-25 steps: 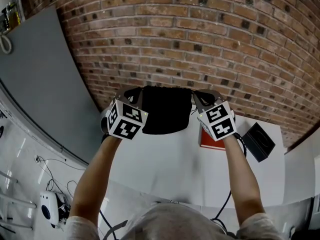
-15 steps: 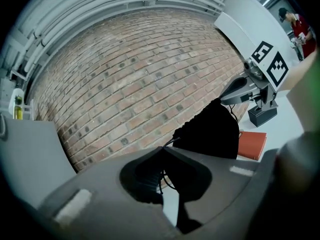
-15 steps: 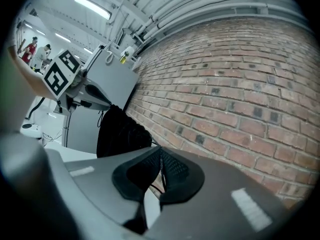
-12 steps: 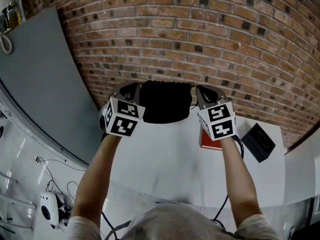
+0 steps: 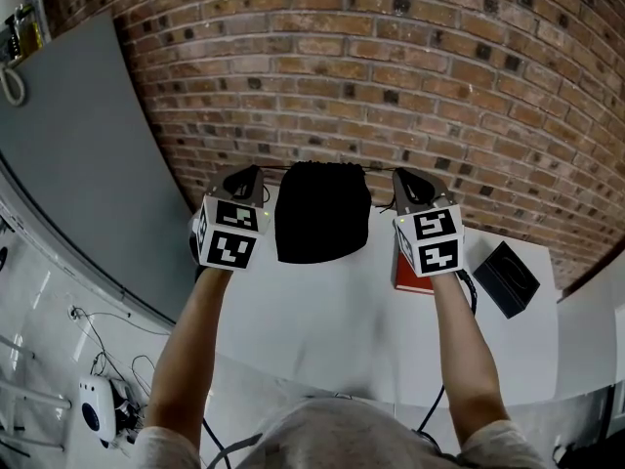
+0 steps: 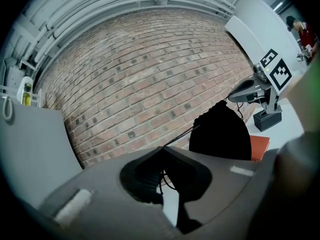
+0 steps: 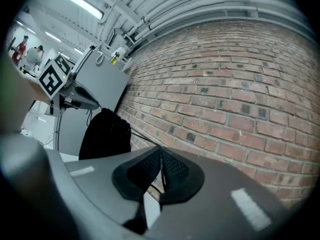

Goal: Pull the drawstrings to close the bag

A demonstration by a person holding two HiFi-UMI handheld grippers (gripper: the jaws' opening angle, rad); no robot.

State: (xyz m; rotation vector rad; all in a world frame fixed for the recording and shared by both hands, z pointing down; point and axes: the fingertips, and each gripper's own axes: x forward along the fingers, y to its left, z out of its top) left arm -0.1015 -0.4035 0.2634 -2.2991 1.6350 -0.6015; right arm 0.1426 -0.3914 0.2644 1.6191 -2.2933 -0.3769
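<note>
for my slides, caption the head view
Left claw and right claw hold the black bag by taut drawstrings, brick wall behind

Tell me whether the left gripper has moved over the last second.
Yes. The left gripper moved left, toward the grey panel, away from the black bag.

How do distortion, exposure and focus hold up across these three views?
Head view: brick wall courses bow strongly, black bag reads as a textureless blob. Left gripper view: black fisheye corners, drawstring thin but visible against brick, soft blur at right edge. Right gripper view: same vignette, ceiling lights glare.
</note>
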